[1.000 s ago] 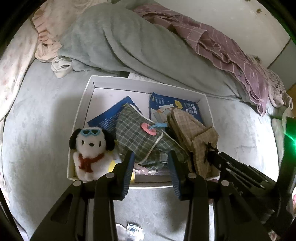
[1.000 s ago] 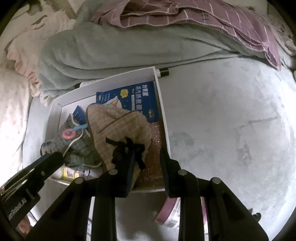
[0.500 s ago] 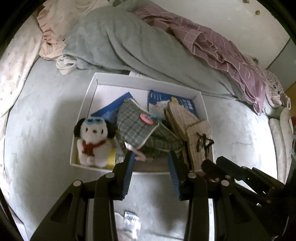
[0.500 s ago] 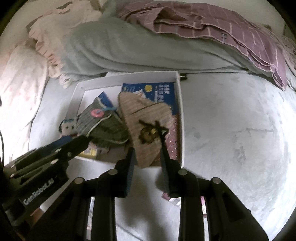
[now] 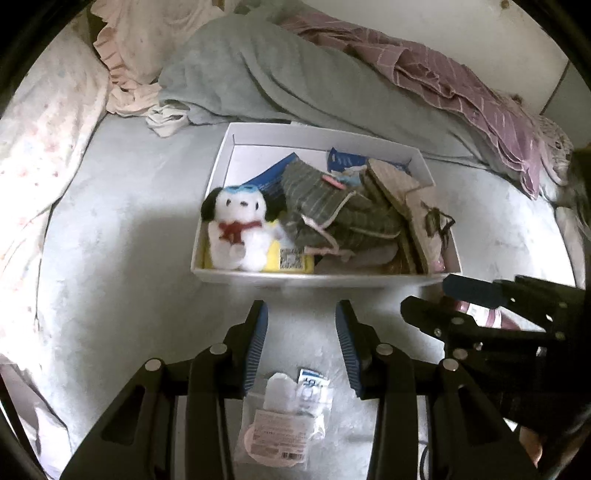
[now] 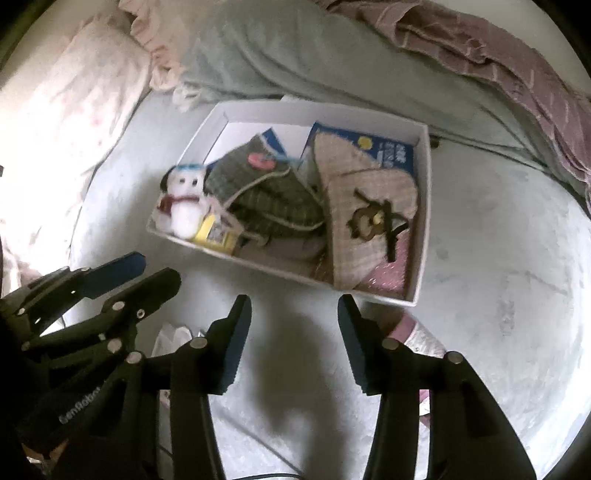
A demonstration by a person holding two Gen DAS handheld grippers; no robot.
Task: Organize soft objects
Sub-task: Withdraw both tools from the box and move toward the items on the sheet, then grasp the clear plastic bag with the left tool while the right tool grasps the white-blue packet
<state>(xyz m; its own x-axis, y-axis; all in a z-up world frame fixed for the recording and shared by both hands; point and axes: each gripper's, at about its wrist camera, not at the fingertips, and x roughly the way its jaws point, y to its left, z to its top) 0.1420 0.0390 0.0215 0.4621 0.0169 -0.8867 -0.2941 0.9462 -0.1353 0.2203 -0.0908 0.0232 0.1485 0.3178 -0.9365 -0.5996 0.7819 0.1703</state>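
Left wrist | white box (image 5: pixel 221 155) on grey bedsheet (image 5: pixel 122 229) | blankets (image 5: pixel 295 74) behind

Location: home bedroom. I work on bed surface, pale grey sheet (image 5: pixel 122 229) under me. Rumpled grey-green blanket (image 5: pixel 280 74) along far side, purple striped garment (image 5: pixel 454 81) draped over it. Pink ruffled pillow (image 5: pixel 129 44) at upper left, floral bedding (image 5: pixel 40 147) beside it. White wall (image 5: pixel 480 33) behind. White box (image 5: pixel 258 278) on sheet holds plush dog (image 5: pixel 236 229), fabric pouches (image 5: pixel 332 214).
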